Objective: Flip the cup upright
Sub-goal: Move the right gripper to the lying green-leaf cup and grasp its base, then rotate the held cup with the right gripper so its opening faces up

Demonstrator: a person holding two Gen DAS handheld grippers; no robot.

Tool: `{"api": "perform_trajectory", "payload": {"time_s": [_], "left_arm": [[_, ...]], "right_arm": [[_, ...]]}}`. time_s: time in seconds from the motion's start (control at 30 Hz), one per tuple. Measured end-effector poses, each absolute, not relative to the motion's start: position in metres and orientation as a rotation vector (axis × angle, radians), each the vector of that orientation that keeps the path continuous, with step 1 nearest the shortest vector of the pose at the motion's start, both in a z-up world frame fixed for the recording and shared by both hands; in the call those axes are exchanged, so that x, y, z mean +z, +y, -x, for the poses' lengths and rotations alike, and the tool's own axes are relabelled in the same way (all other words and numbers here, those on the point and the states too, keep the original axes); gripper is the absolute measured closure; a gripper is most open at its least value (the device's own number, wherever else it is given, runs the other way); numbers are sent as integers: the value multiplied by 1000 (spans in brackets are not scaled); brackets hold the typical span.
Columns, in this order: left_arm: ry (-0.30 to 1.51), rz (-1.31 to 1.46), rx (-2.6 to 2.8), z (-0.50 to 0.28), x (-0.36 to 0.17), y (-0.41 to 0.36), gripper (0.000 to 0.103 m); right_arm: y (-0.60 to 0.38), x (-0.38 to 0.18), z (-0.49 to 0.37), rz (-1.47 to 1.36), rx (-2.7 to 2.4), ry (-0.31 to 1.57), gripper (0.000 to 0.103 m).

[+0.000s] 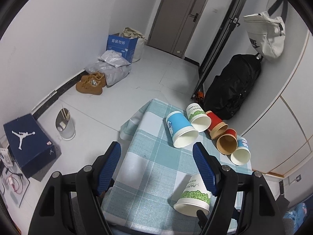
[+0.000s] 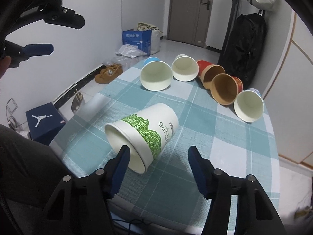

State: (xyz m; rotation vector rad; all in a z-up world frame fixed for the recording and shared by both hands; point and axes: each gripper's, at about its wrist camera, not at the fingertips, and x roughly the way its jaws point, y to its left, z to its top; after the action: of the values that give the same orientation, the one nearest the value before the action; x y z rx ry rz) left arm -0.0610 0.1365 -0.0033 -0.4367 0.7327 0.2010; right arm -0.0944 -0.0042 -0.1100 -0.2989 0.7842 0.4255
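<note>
Right gripper (image 2: 157, 156) hangs spread over the near, green-leafed cup (image 2: 144, 137) lying on the checked tablecloth (image 2: 195, 166), one finger at its rim (likely lining up a grasp); left gripper (image 1: 156, 168) gapes, idle.

The cup (image 2: 144, 137) is a white paper one with a band of green leaf print around its middle and dark lettering toward its base. It lies tipped on its side on the desk (image 2: 195, 166), open mouth turned toward the near edge, base pointing toward the row of other cups (image 2: 195, 78) lined up along the far side of the desk. It sits well apart from that row, alone on the checked cloth, its white inside showing
</note>
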Motion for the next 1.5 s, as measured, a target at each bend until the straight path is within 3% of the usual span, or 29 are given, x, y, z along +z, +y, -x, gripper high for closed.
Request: {"api": "perform_trajectory", "payload": {"time_s": [0.27,0.33,0.43,0.97,1.3,1.5], "left_arm": [[742,434,198,60,-6,134,31],[741,429,197,60,-6,133,31],[739,428,196,62,-8,132,31],[746,413,175,62,-10,126,31],[749,409,151,60,-9,121,31],[771,385,140,56,-12,114,31]], "right_arm": [[0,-117,88,324,386,805,82],[-2,-117,86,344,346,800,98],[-7,-113,81,344,315,795,101],[-41,-78,69,233,419,855,101],[-75,-34,35,183,543,1068,101],[-84,-56,18,185,562,1373,101]]}}
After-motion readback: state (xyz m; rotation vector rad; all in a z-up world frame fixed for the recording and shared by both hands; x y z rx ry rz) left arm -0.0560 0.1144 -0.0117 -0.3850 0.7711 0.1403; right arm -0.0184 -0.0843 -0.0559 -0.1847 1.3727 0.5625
